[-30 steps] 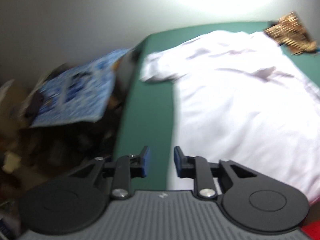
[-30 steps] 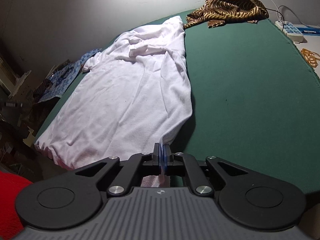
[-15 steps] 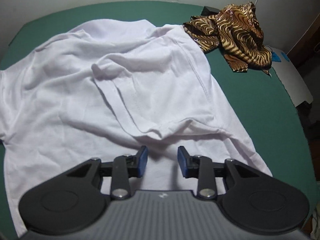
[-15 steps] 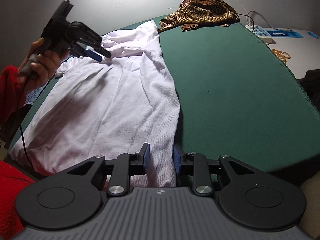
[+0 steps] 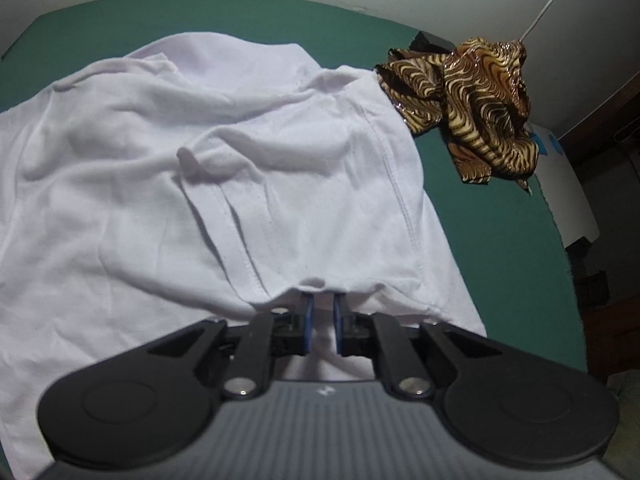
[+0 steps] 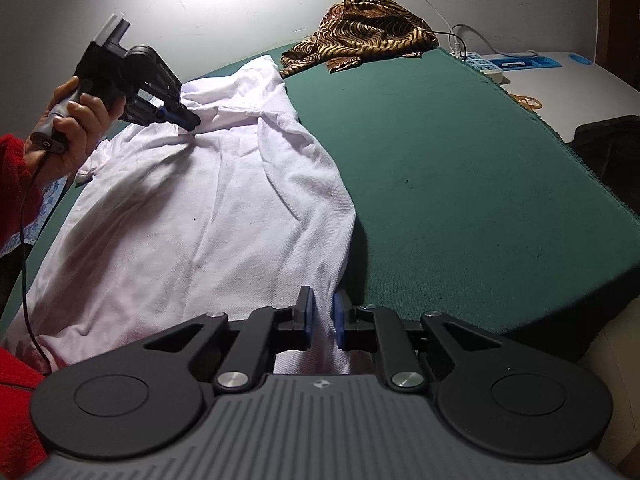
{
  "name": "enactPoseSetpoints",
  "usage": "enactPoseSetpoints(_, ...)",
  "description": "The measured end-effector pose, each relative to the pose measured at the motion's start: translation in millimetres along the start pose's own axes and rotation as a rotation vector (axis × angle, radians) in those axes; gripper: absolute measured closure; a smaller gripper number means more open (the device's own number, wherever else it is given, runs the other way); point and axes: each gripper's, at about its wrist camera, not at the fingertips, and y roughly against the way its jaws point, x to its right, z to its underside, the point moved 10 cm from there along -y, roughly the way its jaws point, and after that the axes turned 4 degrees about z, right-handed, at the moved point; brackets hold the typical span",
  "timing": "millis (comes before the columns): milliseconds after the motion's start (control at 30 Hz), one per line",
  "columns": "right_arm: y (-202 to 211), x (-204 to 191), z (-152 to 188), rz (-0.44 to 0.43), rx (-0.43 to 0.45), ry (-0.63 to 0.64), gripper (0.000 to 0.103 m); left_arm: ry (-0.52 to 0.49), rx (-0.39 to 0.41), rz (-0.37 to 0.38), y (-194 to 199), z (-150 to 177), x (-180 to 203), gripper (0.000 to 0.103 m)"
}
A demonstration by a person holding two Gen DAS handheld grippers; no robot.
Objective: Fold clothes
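White shirt (image 6: 208, 216) lies spread on the green surface (image 6: 460, 168), its long axis running from about 6 o'clock up toward 12 in the right wrist view. One shirt, one patterned brown cloth (image 6: 360, 28) bunched at its far end, two tongs. Left tongs (image 5: 320, 312) — jaws closing, a folded sleeve hem just at their tips, fabric showing in the gap, no firm pinch seen. Right tongs (image 6: 320, 320) at the shirt's near edge, jaws closing with its fabric between the pads — whether they press it I cannot tell.
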Motion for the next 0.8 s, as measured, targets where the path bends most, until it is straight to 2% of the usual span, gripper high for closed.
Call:
enactPoseSetpoints(33, 0, -1, 0, 0.003, 0.0, 0.0, 0.091, 0.004, 0.01, -0.001, 2, -3, 0, 0.074)
enactPoseSetpoints(300, 0, -4, 0, -0.002, -0.011, 0.014, 0.091, 0.109, -0.039, 0.041, -12, -8, -4, 0.072)
enactPoseSetpoints(433, 0, -3, 1, -0.012, -0.015, 0.012, 0.09, 0.147, -0.034, 0.069, -3, -8, 0, 0.071)
enactPoseSetpoints(467, 1, -3, 1, -0.016, -0.015, 0.01, 0.09, 0.139, -0.02, 0.061, 2, -10, 2, 0.066)
enactPoseSetpoints(500, 1, -3, 1, -0.02, -0.015, 0.008, 0.09, 0.134, -0.008, 0.053, 5, -12, 3, 0.055)
enactPoseSetpoints(567, 1, -3, 1, -0.027, -0.014, 0.007, 0.09, 0.139, -0.001, 0.034, 5, -15, 2, 0.047)
enactPoseSetpoints(667, 0, -2, 0, -0.036, -0.014, 0.007, 0.09, 0.167, -0.029, 0.036, -5, -17, 1, 0.049)
enactPoseSetpoints(700, 0, -2, 0, -0.038, -0.015, 0.007, 0.09, 0.175, -0.034, 0.033, -8, -17, 1, 0.055)
enactPoseSetpoints(800, -1, -2, -1, -0.043, -0.016, 0.007, 0.09, 0.206, -0.051, 0.028, -15, -16, 1, 0.06)
